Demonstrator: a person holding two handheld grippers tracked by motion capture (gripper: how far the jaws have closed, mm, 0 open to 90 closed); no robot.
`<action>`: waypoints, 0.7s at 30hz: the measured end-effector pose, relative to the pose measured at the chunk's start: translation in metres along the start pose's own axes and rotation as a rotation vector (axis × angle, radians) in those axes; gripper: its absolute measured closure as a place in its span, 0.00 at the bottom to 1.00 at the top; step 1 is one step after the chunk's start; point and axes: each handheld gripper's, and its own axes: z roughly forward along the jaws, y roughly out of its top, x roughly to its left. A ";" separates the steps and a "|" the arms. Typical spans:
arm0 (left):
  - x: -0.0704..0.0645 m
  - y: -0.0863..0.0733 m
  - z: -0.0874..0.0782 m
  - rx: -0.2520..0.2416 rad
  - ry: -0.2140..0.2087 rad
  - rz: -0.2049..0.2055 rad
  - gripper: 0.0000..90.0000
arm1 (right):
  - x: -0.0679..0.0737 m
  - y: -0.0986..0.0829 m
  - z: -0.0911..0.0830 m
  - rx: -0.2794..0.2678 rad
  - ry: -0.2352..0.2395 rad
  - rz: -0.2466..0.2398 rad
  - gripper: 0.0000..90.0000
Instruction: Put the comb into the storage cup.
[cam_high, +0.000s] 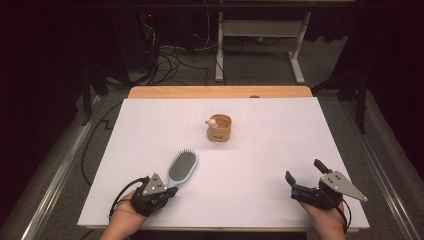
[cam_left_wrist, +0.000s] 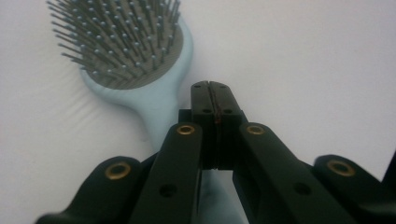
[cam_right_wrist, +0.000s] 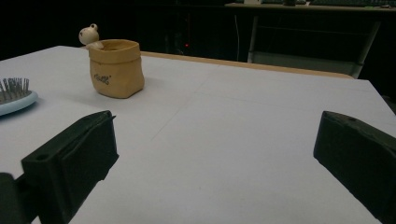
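While the tan pouch (cam_right_wrist: 116, 68) near the surface's far edge has dark lettering too small to read, the left gripper (cam_left_wrist: 214, 105), jaws pressed together, sits over the blue hairbrush (cam_high: 181, 169) handle at the near-left corner, and the right gripper (cam_high: 306, 174) rests wide open near the near-right corner.

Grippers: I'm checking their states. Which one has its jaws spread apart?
The right gripper: its jaws stand wide apart over bare table, while the left gripper is closed beside the hairbrush handle.
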 end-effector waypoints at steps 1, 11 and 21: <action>0.000 0.001 0.000 -0.007 0.002 -0.010 1.00 | 0.000 0.000 0.000 0.000 0.000 0.000 0.00; 0.007 0.012 0.000 -0.044 0.021 -0.032 1.00 | 0.000 0.000 0.000 -0.002 -0.002 0.001 0.00; 0.020 0.053 -0.013 -0.168 -0.089 -0.261 0.98 | -0.001 0.000 0.000 -0.005 0.000 0.004 0.00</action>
